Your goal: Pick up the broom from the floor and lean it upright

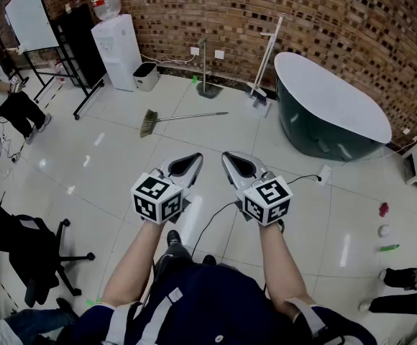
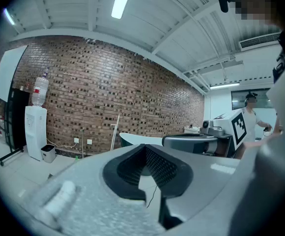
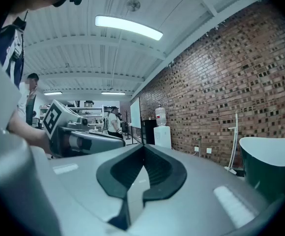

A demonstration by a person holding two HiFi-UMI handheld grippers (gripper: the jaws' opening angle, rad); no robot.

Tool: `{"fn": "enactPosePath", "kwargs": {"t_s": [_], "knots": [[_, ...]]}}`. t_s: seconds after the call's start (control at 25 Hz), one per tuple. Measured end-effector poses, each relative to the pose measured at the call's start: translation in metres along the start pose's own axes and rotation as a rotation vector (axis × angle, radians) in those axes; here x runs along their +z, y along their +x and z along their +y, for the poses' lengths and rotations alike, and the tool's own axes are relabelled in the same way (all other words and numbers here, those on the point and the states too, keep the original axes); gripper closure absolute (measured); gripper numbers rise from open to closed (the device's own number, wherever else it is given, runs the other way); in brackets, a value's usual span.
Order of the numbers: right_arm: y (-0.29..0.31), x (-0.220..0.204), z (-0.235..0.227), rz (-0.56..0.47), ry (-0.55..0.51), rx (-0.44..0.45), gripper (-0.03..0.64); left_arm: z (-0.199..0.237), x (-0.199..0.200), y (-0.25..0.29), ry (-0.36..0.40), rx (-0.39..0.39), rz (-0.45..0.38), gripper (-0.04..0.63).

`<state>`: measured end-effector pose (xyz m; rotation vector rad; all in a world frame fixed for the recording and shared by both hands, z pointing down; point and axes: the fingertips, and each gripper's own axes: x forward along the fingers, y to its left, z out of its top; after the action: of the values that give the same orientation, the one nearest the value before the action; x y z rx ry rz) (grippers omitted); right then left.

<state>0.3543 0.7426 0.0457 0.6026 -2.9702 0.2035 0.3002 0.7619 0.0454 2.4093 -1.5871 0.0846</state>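
Approach is judged to be the step in hand, since nothing has been taken up. The broom [image 1: 182, 118] is seen lying flat on the white tiled floor [image 1: 108, 171], well ahead of both grippers. Its bristle head is turned toward the left of the head view and its thin handle is stretched to the right, between the water dispenser [image 1: 122, 49] and the bathtub [image 1: 331, 113] and short of the brick wall [image 1: 266, 13]. The left gripper [image 1: 192, 159] and the right gripper [image 1: 230, 159] are held side by side in front of the body, pointed roughly level toward the wall. In each gripper view the two jaws are seen brought together at their tips with nothing between them, so both claws are closed and empty. The broom is not made out in either gripper view. For the next move, it is judged that the gap to the broom must be closed and one claw lowered to the floor. That claw must then be opened wide enough for the handle, and the handle pinched at a point where it can be raised cleanly. The wall could then be used as a rest.
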Motion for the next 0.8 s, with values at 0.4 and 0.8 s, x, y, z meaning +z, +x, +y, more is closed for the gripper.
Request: {"fn": "enactPosePath", "kwargs": {"t_s": [0.4,0.8], "knots": [[0.066,-0.012,-0.031,0.051,-0.017,0.005,0.615,0.072,-0.003,0.032,-0.028,-0.001,-0.006,0.594],[0.189,-0.017,-0.09,0.145,-0.005,-0.029,0.615,0.203,0.006,0.094,-0.081,-0.034,-0.006,0.594]]}}
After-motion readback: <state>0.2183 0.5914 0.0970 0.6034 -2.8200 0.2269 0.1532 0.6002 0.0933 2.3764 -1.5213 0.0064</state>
